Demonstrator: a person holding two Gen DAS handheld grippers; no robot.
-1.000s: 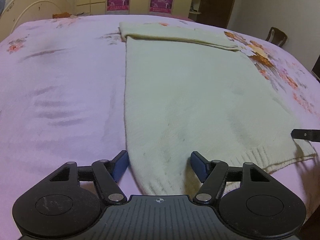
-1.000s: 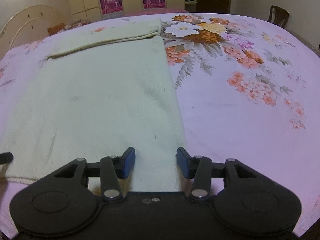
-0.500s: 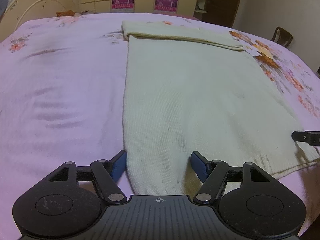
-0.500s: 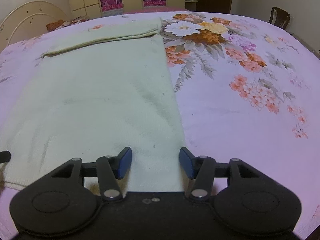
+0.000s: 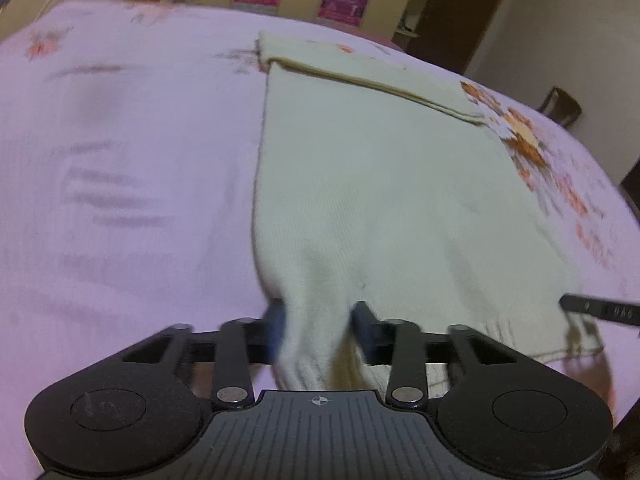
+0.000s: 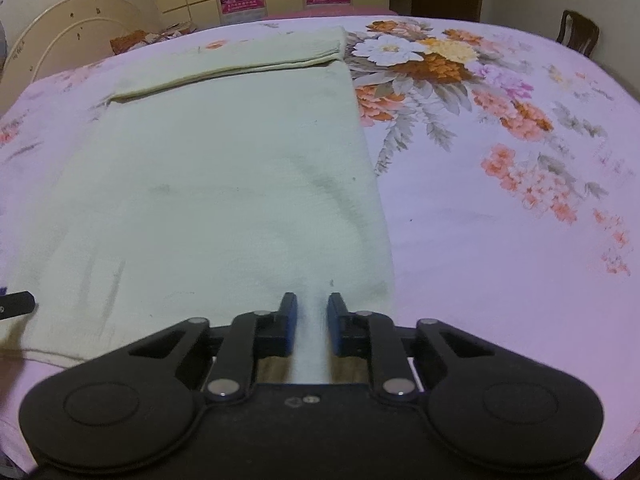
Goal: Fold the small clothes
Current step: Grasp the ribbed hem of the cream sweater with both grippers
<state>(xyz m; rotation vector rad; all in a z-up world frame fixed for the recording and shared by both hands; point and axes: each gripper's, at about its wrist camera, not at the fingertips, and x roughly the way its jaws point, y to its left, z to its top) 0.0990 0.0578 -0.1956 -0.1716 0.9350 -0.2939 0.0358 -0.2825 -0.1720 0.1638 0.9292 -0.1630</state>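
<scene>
Nearest in, the left gripper (image 5: 318, 326) pinches a bunched near corner of the cream ribbed-knit garment (image 5: 376, 184), and the right gripper (image 6: 312, 322) clamps narrow on the other near corner. The garment lies flat on the pink floral bedsheet (image 6: 500, 208), sleeves apparently folded across the far end, so the hem-to-top fold looks barely begun

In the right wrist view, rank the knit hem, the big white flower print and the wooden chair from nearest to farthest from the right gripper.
1. Knit hem, pinched in the right gripper.
2. White flower print, ahead, slightly right on the bedsheet.
3. Wooden chair, far right, beyond the bed.
</scene>
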